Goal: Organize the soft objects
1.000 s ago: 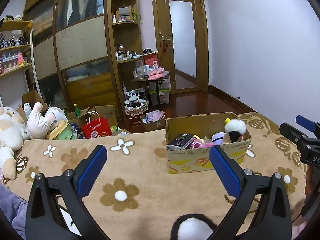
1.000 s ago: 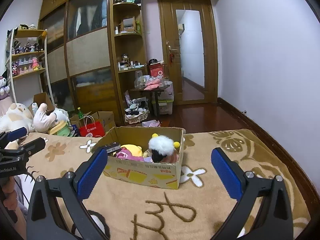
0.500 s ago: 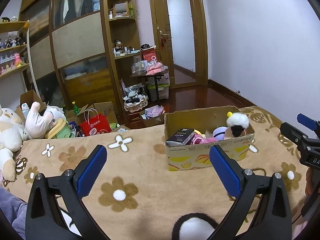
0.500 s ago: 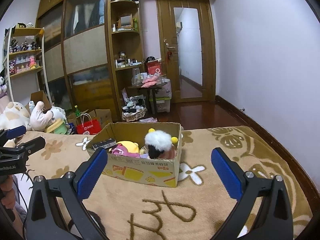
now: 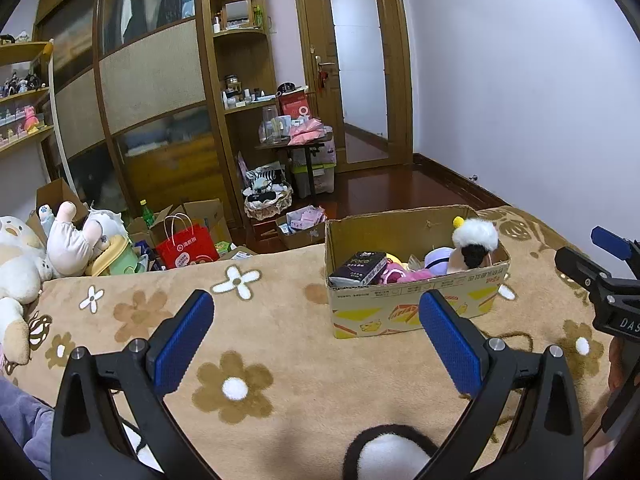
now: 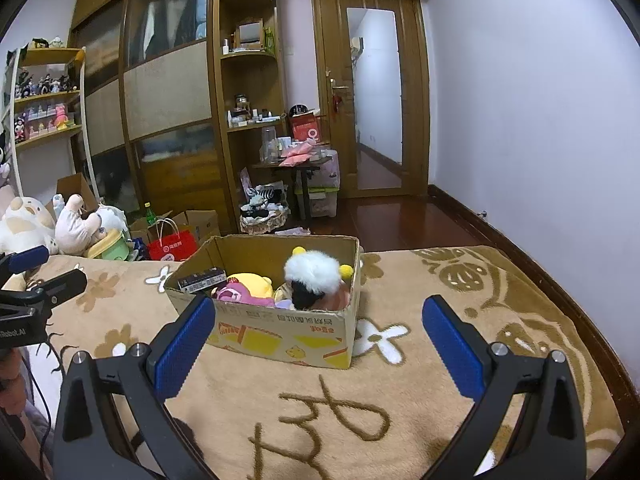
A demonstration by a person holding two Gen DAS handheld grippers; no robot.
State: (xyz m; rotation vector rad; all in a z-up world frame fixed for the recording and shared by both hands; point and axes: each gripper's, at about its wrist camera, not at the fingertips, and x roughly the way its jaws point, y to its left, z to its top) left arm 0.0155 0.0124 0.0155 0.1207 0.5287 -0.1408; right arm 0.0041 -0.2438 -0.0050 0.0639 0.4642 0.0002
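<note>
Both grippers hover over the tan flowered blanket (image 5: 280, 344) on the bed. The left gripper (image 5: 316, 332) and right gripper (image 6: 320, 340) spread their blue-padded fingers (image 6: 184, 344) wide, holding nothing. Ahead sits the open brown cardboard box (image 6: 280, 336), with the fluffy white-and-black plush toy (image 6: 316, 276), a pink plush (image 6: 240, 294) and a yellow plush (image 6: 252, 282) inside.

Left gripper (image 5: 316, 332) and right gripper (image 6: 318, 338) share one build: black Y-shaped frames with silver screws at the joints, and fingers (image 5: 182, 338) faced with ribbed blue pads. White lettering marks each black body seen from the other side. A thin black cable (image 6: 40, 404) trails beside bare skin at the frame's edge.
</note>
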